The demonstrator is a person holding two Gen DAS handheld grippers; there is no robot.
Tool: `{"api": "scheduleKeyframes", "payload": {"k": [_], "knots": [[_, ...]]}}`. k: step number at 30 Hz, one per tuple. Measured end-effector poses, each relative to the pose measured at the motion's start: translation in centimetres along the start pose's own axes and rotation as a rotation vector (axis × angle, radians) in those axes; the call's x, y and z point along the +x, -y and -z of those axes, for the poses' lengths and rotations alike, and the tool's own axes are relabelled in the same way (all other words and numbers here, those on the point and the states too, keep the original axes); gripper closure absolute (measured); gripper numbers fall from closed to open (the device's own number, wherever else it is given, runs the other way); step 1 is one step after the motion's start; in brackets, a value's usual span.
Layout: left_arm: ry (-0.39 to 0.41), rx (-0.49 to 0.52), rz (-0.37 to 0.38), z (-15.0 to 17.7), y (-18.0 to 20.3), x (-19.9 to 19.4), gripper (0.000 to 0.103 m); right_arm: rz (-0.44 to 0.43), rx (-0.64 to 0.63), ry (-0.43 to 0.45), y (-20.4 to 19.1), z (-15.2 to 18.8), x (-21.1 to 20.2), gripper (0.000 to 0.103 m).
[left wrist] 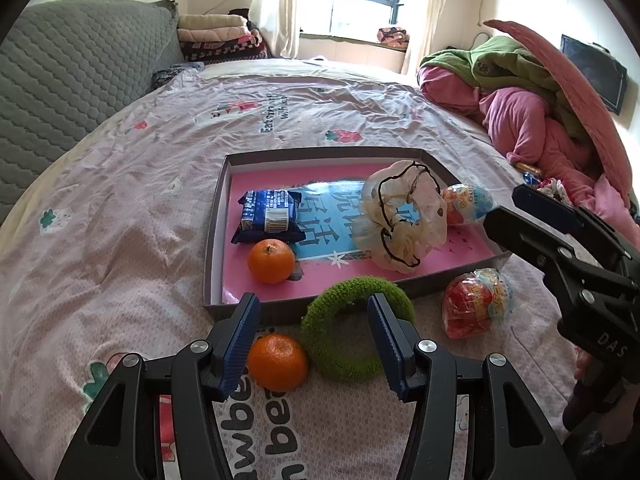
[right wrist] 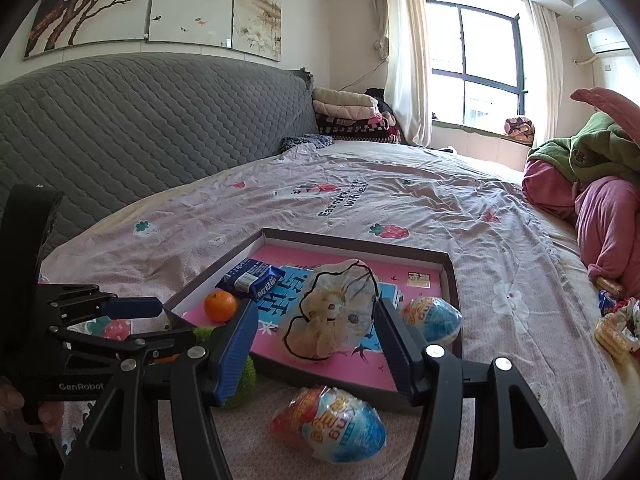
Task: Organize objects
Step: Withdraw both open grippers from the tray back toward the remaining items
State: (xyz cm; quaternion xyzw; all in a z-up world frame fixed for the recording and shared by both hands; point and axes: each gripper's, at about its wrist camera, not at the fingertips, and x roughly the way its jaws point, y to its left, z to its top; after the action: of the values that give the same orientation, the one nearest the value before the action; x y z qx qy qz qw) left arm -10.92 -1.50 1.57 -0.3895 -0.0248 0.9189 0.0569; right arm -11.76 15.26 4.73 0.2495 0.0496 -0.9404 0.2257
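Note:
A shallow box (left wrist: 216, 232) (right wrist: 451, 280) with a pink floor lies on the bed. In it are a blue snack pack (left wrist: 269, 216) (right wrist: 250, 279), an orange (left wrist: 271, 261) (right wrist: 220, 305), a cream shower cap (left wrist: 404, 222) (right wrist: 328, 316) and a wrapped toy egg (left wrist: 466, 204) (right wrist: 432, 318). In front of the box lie a second orange (left wrist: 277, 362), a green fuzzy ring (left wrist: 344, 356) (right wrist: 244, 380) and a second toy egg (left wrist: 478, 306) (right wrist: 332, 424). My left gripper (left wrist: 312, 344) is open over the orange and ring. My right gripper (right wrist: 314, 352) is open above the near toy egg.
A grey quilted headboard (right wrist: 160, 120) runs along the left. Pink and green bedding (left wrist: 532, 120) is heaped at the right, with snack wrappers (right wrist: 616, 328) beside it. Folded blankets (right wrist: 348, 116) are stacked by the window.

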Motion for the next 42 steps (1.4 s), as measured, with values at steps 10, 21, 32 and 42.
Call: {"api": "scheduleKeyframes", "payload": {"k": [10, 21, 32, 42], "knots": [[-0.006, 0.005, 0.002, 0.9, 0.2, -0.5, 0.045, -0.022, 0.012, -0.023, -1.1, 2.3, -1.4, 0.043], [-0.009, 0.006, 0.000, 1.7, 0.3, -1.1, 0.045, -0.026, 0.027, -0.044, -2.3, 4.4, -3.1, 0.037], [0.000, 0.003, -0.001, 2.2, 0.3, -2.3, 0.045, -0.031, 0.025, -0.071, -3.1, 5.6, -3.9, 0.037], [-0.010, 0.012, -0.004, 2.7, 0.6, -2.9, 0.045, -0.030, 0.029, -0.090, -3.3, 6.5, -4.4, 0.037]]}}
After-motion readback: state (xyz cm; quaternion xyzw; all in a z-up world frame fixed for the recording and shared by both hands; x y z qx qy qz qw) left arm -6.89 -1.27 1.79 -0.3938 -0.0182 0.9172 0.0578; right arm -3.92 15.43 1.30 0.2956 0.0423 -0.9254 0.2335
